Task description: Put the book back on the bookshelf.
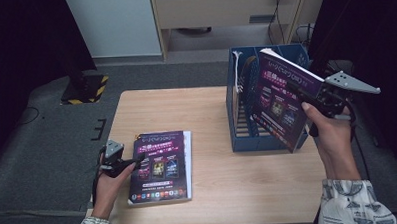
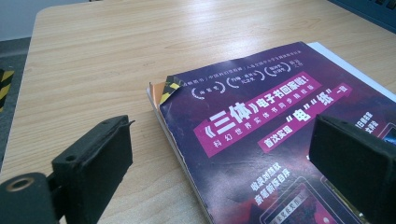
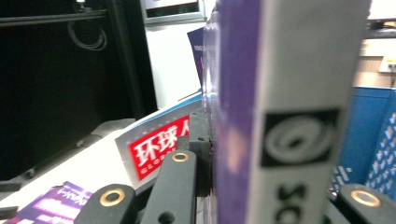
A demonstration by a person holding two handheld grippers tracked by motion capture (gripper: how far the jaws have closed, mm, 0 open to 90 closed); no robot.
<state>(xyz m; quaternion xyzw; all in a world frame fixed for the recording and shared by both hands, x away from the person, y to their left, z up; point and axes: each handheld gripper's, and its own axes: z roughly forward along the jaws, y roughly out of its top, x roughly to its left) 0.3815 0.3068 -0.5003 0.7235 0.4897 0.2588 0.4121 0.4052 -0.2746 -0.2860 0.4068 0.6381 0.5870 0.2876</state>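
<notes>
A purple-covered book [image 1: 161, 166] lies flat near the front left of the wooden table [image 1: 211, 116]. My left gripper [image 1: 137, 162] is at its left edge, open. In the left gripper view the book [image 2: 261, 135] lies between and beyond the spread jaws, and the pads [image 2: 93, 163] do not touch it. My right gripper [image 1: 305, 92] is shut on a second purple book [image 1: 278, 101]. That book is held upright and tilted, over the blue file box [image 1: 236, 115]. In the right gripper view its pale spine [image 3: 289, 112] sits clamped between the jaws.
The blue file box stands at the table's right side and holds another magazine with a red label [image 3: 154, 144]. An orange corner [image 2: 159, 88] sticks out from under the flat book. Grey carpet surrounds the table. A yellow-black striped base [image 1: 88, 88] stands at the far left.
</notes>
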